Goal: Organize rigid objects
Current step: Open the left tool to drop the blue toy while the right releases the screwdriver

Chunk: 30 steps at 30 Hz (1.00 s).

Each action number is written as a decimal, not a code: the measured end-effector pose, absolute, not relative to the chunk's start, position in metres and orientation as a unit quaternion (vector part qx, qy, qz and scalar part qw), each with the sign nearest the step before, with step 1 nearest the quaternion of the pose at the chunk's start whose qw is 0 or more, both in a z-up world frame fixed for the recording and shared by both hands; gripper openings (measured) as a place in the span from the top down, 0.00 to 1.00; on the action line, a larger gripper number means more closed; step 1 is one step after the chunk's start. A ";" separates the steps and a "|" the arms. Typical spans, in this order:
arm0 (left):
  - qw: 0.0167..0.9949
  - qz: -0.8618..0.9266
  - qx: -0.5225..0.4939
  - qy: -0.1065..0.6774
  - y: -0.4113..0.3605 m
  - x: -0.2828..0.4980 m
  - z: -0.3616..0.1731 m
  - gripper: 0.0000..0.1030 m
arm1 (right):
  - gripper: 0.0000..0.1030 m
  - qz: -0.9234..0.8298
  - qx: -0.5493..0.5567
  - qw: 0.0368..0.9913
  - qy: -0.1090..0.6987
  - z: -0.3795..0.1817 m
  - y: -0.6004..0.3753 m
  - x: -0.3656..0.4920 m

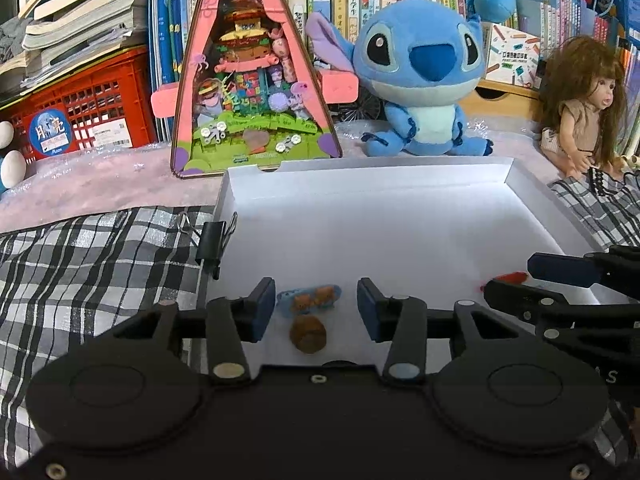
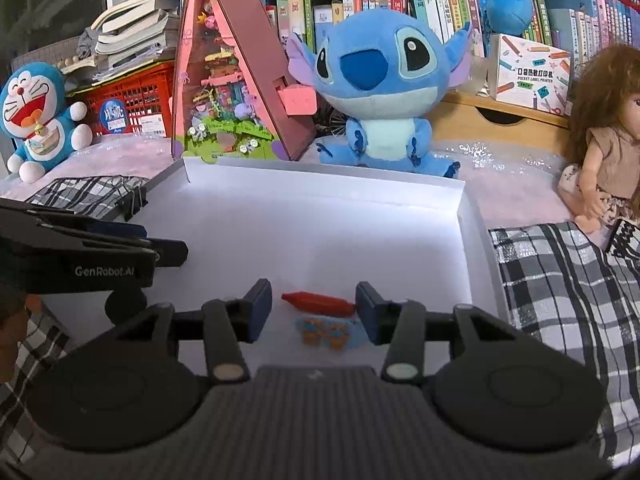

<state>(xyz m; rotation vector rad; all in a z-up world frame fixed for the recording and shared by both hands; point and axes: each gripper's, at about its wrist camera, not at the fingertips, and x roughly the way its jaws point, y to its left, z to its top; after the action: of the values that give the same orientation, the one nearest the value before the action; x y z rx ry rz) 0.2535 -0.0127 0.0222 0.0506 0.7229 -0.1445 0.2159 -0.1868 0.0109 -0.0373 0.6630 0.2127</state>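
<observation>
While angled down, both hand-held grippers (image 1: 316,312) (image 2: 314,312) parted

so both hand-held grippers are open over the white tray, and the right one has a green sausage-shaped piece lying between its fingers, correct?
Not quite: the piece is red, not green. The right wrist view shows the red sausage-shaped piece lying on the white tray between the fingers of the right hand-held gripper, pads not pressing it. The left hand-held gripper is open over the tray too.
</observation>
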 end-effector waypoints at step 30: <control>0.954 -0.097 0.010 0.283 -0.005 0.152 0.059 0.19 | 0.12 0.081 0.005 0.962 0.260 0.053 -0.192 0.139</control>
<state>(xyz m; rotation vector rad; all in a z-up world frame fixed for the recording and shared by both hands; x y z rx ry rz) 0.1521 -0.0049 0.0592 0.0205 0.5757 -0.1966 0.1389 -0.1920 0.0529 0.0111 0.5266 0.1633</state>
